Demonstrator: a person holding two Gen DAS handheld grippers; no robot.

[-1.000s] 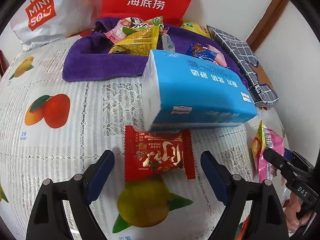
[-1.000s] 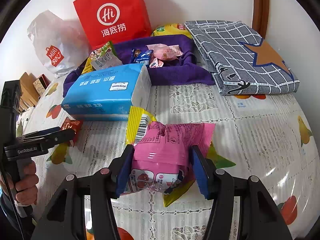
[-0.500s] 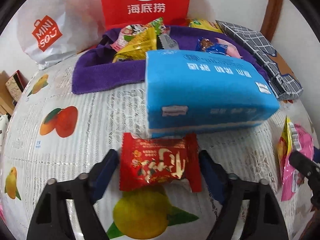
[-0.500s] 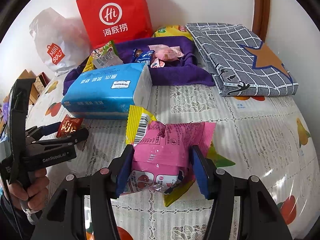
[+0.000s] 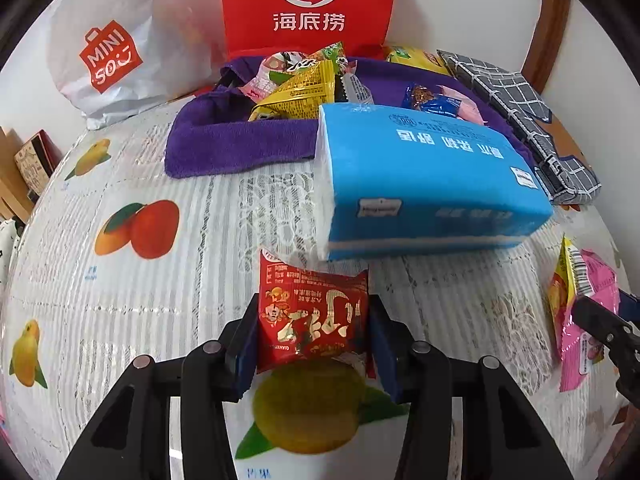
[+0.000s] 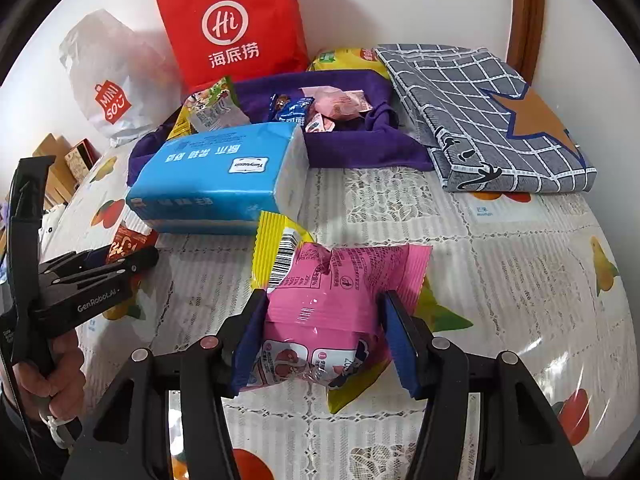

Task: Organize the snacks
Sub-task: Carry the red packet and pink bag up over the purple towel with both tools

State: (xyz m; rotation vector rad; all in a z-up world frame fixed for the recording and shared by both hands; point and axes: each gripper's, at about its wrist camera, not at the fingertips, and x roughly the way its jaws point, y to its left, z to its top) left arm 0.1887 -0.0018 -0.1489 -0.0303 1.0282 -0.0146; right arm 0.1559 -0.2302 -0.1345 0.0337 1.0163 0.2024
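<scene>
Closing my left gripper (image 5: 312,332) on the red snack packet (image 5: 314,312), I am now pinching it between both pads; a second ago the jaws were standing wide with the packet lying loose between them, right in front of the blue tissue pack (image 5: 424,184). My right gripper (image 6: 324,340) is still clamping the pink snack bag (image 6: 328,312). With both secured, I am judging the purple cloth bin (image 5: 240,144) ahead, behind the tissue pack, to be the destination.
</scene>
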